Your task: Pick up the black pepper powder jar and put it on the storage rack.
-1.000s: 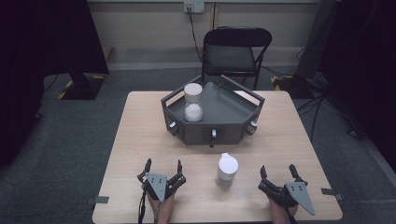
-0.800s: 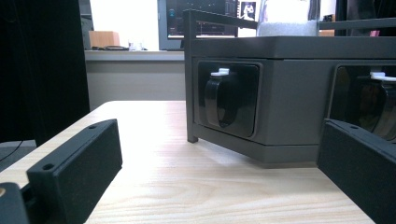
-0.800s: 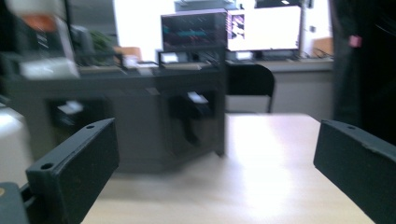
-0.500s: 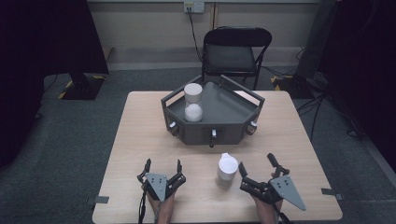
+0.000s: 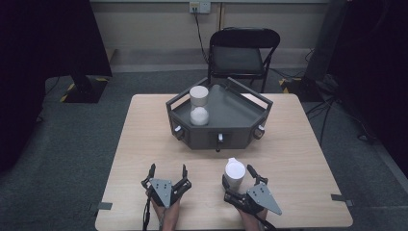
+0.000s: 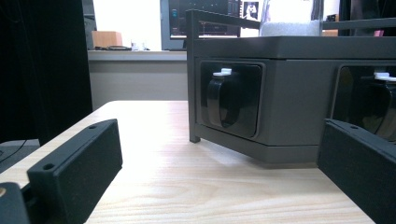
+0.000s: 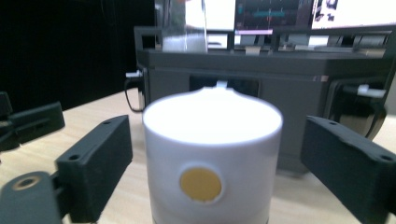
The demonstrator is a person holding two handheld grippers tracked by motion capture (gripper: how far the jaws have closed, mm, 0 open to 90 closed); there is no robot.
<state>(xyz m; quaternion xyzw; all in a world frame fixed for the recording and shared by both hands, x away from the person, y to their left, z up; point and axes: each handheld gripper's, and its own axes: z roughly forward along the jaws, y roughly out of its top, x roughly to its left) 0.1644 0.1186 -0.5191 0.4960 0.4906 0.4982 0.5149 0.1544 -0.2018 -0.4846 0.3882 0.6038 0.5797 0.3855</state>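
White cup (image 5: 235, 173) at lower centre, now between your right gripper's (image 5: 236, 181) jaws.
Your left gripper (image 5: 166, 173) stays spread and empty at lower left; the right has slid in, jaws closing, gaps still showing; the cup's base is cut off.

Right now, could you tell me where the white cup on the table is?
In the high view, the white cup stands on the table between the open right claw's jaws, untouched, just before the grey tray.

My right gripper (image 5: 239, 184) moves in from the right of the near table edge toward the white cup (image 5: 234, 174), and its jaws, which have just been closing, now sit either side of the cup with gaps showing both sides.
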